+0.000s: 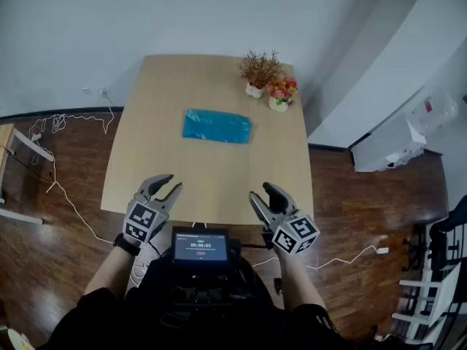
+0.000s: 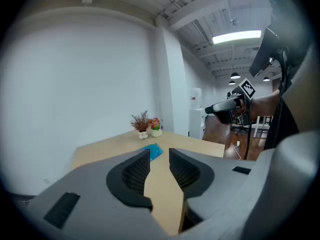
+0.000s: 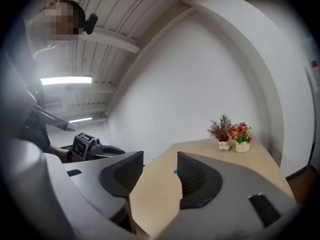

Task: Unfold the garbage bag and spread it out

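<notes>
A folded blue garbage bag (image 1: 217, 126) lies flat in the middle of the tan table (image 1: 146, 173), far ahead of both grippers. The left gripper view has the bag (image 2: 155, 151) small beyond the jaw tips. Only a blue sliver of the bag (image 3: 176, 172) peeks past the right jaw in the right gripper view. My left gripper (image 1: 169, 184) hovers over the table's near edge at the left, open, with a moderate gap and nothing in it. At the near right edge, my right gripper (image 1: 261, 192) stands wide open and empty.
Two small potted plants (image 1: 267, 81) stand at the table's far right corner. White cables (image 1: 62, 188) trail over the wooden floor at the left. A white wall runs behind the table. A small screen (image 1: 200, 246) sits at the person's chest.
</notes>
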### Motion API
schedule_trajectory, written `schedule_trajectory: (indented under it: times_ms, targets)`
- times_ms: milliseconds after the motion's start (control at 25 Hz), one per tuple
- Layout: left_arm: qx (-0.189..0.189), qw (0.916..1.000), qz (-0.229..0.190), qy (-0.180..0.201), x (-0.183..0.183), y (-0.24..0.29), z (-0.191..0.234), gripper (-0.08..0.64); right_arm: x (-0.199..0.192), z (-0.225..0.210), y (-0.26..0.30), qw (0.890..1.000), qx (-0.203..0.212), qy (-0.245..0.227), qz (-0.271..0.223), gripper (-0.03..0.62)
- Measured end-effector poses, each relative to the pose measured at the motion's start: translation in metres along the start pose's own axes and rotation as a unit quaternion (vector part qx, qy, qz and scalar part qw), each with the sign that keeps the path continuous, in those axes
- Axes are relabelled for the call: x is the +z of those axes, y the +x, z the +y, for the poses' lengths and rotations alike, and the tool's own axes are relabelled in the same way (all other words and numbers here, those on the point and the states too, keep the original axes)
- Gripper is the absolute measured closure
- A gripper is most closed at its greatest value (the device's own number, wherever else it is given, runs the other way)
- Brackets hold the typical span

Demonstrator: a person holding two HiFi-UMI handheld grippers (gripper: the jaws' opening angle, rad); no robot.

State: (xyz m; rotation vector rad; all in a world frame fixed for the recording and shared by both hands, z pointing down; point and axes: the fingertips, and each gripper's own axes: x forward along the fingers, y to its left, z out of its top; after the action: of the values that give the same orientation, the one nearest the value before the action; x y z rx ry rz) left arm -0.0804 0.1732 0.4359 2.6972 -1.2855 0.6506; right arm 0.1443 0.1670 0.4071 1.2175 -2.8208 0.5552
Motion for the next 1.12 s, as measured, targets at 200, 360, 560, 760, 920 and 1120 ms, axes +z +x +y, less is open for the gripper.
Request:
schedule_trajectory:
  times_ms: [200, 360, 560, 760, 920, 1120]
  targets:
    - [-0.007, 0.9997, -0.007, 0.022, 0.012, 0.034, 0.037, 0.434, 0.022, -0.012, 0.034, 1.0, -0.008, -0.015, -0.004, 0.362]
    - [-0.024, 0.9988, -0.015, 0.041, 0.02, 0.067, 0.061, 0.434, 0.037, -0.03, 0.061, 0.999, -0.025, -0.024, -0.002, 0.362]
    - [-0.055, 0.9966, -0.01, 0.06, 0.021, 0.103, 0.088, 0.434, 0.047, -0.048, 0.097, 0.998, -0.047, -0.031, 0.001, 0.362]
    - [-0.062, 0.9955, -0.012, 0.071, 0.026, 0.122, 0.112, 0.434, 0.06, -0.059, 0.122, 0.998, -0.057, -0.038, -0.007, 0.362]
    - [-0.066, 0.9952, -0.002, 0.072, 0.02, 0.134, 0.124, 0.434, 0.062, -0.068, 0.138, 0.998, -0.057, -0.035, -0.004, 0.362]
    - [-0.071, 0.995, 0.017, 0.068, 0.012, 0.163, 0.128, 0.434, 0.064, -0.089, 0.157, 0.998, -0.054, -0.034, 0.003, 0.362]
